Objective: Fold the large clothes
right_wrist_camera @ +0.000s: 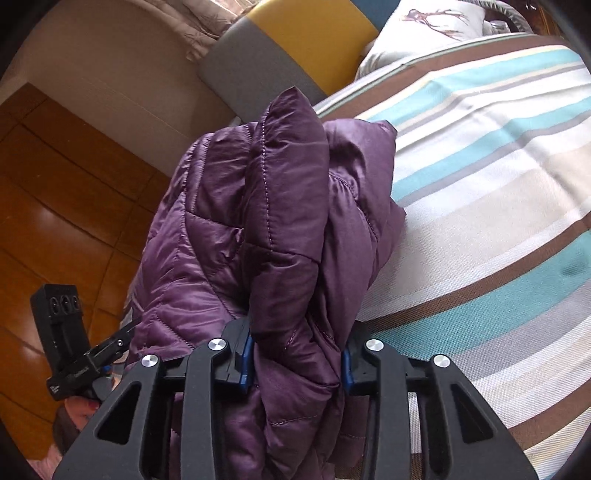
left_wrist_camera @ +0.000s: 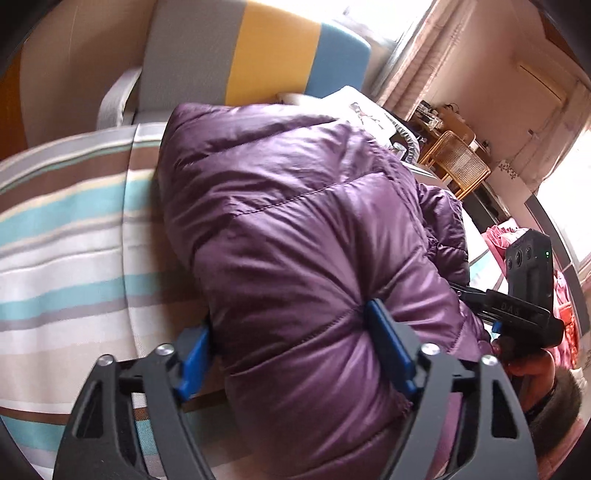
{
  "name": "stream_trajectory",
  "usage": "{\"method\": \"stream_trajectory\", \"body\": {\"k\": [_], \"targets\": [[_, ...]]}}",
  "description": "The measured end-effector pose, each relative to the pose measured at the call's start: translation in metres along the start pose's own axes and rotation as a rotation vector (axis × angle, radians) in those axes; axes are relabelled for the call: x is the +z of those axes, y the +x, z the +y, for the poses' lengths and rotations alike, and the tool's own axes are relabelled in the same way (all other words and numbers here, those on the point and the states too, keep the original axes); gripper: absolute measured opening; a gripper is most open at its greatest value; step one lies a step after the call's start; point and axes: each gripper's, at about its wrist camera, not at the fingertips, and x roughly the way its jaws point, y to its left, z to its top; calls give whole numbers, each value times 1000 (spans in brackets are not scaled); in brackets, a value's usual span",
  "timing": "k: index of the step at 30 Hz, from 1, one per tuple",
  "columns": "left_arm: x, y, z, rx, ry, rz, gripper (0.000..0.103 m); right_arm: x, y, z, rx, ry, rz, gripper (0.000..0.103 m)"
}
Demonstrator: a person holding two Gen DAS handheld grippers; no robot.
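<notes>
A puffy purple quilted jacket (left_wrist_camera: 295, 221) lies bunched on a striped bed sheet (left_wrist_camera: 74, 240). My left gripper (left_wrist_camera: 291, 350) has its blue pads pressed into both sides of a thick padded fold, which bulges between them. In the right wrist view the jacket (right_wrist_camera: 266, 206) hangs over the bed edge, and my right gripper (right_wrist_camera: 295, 360) is shut on a gathered bundle of its fabric. The right gripper's black camera housing (left_wrist_camera: 528, 266) shows at the jacket's far side, held by a hand. The left gripper's housing (right_wrist_camera: 62, 332) shows low on the left.
A grey, yellow and blue headboard cushion (left_wrist_camera: 277, 55) stands behind the bed, with a white printed pillow (right_wrist_camera: 424, 29) beside it. Wooden floor (right_wrist_camera: 55, 221) lies left of the bed edge. A wicker chair (left_wrist_camera: 458, 162) and pink clothes (left_wrist_camera: 498, 240) sit farther off.
</notes>
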Motion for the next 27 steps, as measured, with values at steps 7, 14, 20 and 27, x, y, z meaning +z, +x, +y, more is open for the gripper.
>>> {"method": "stream_trajectory", "body": {"k": [7, 14, 20, 27], "targets": [[-2, -17, -22, 34, 68, -58, 58, -15, -15, 12, 15, -26, -67, 28], [-8, -34, -31, 34, 85, -97, 55, -40, -36, 17, 44, -48, -120, 28], [-13, -47, -38, 32, 100, -119, 53, -35, -42, -3, 68, -41, -143, 28], [-19, -65, -42, 36, 117, -150, 52, -41, -43, -3, 93, -37, -164, 28]]}}
